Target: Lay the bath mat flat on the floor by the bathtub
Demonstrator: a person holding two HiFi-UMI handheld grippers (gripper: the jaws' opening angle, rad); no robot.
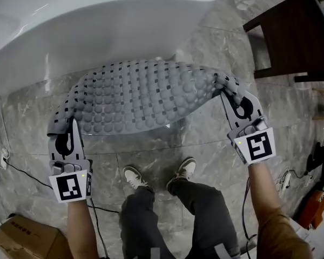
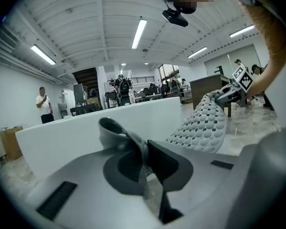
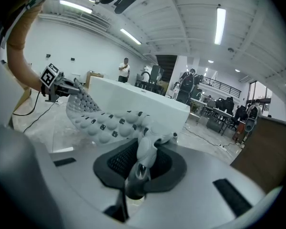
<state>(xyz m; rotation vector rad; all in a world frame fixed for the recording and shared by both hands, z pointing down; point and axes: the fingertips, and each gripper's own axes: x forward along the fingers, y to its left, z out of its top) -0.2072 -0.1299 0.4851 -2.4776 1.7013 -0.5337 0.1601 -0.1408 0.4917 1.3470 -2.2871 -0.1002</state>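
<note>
A grey bath mat (image 1: 143,96) covered in round bumps and small dark holes hangs stretched between my two grippers, sagging in the middle above the marble floor in front of the white bathtub (image 1: 97,26). My left gripper (image 1: 63,127) is shut on the mat's left corner (image 2: 121,132). My right gripper (image 1: 231,95) is shut on the mat's right corner (image 3: 148,144). In the left gripper view the mat (image 2: 202,125) runs away toward the other gripper. In the right gripper view the mat (image 3: 102,120) curves off to the left gripper (image 3: 62,87).
A dark wooden cabinet (image 1: 294,36) stands at the upper right. A cardboard box (image 1: 27,239) lies at the lower left, with a black cable (image 1: 27,174) across the floor. My shoes (image 1: 159,174) stand just behind the mat. People and desks show far off beyond the tub.
</note>
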